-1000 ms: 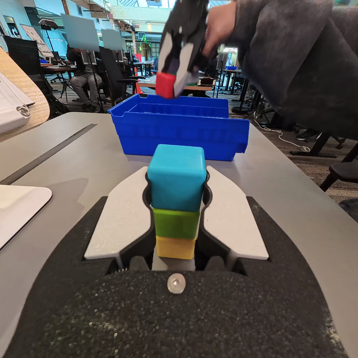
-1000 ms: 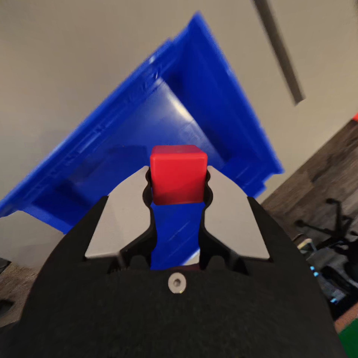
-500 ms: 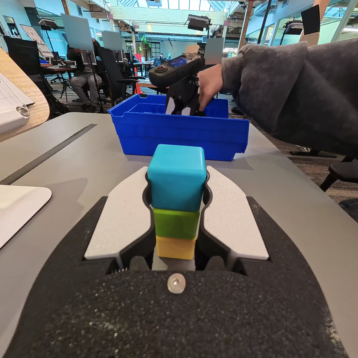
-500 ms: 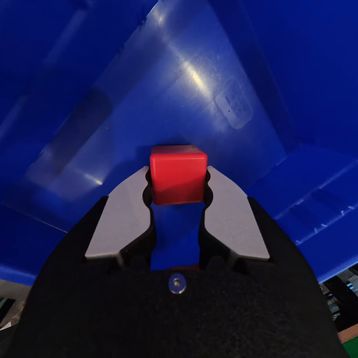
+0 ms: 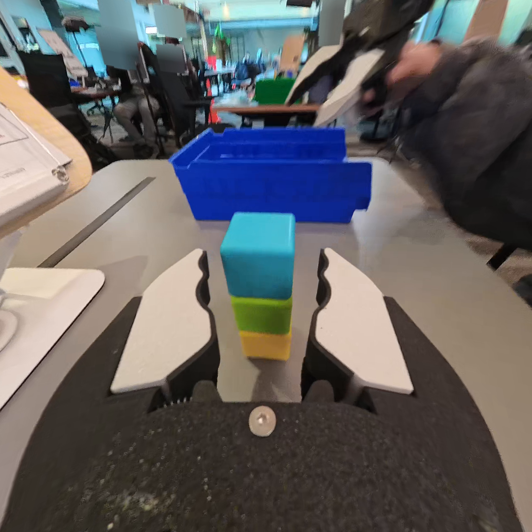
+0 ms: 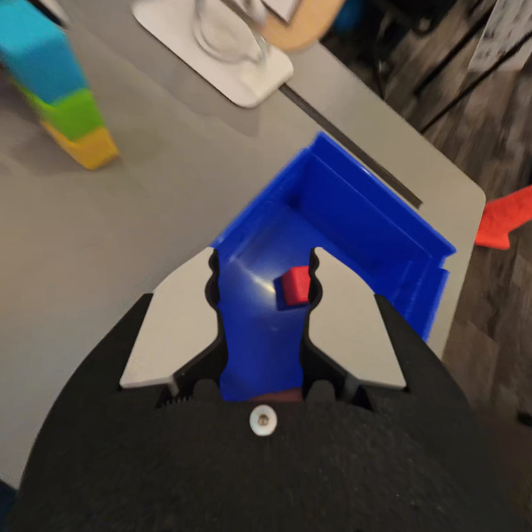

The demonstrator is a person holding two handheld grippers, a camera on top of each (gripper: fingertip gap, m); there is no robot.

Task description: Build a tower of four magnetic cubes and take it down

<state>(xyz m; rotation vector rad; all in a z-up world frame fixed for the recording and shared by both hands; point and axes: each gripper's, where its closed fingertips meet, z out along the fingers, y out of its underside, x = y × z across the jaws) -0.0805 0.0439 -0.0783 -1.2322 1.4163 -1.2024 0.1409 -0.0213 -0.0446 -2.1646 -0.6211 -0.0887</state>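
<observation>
Above the blue bin (image 6: 359,201), right gripper (image 6: 263,273) tilted, fingers spread, left gripper (image 5: 262,276) level, fingers parted beside tower (image 5: 260,285)

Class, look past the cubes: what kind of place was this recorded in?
Probably a shared open-plan office or lab: dark swivel office chairs, rows of wooden desks behind, a seated person, and the grey work table.

The left gripper (image 5: 262,283) has its fingers (image 5: 172,322) spread, and the stack of three cubes (image 5: 260,285) stands between them with a free gap on each side. Beyond the fingertips a strip of bare bench (image 5: 121,230) lies before the blue bin (image 5: 270,187), which blocks the way ahead. The right gripper (image 6: 263,276) hangs with parted fingers above the open bin, where the red cube (image 6: 293,285) lies on the floor beside the right finger.
</observation>
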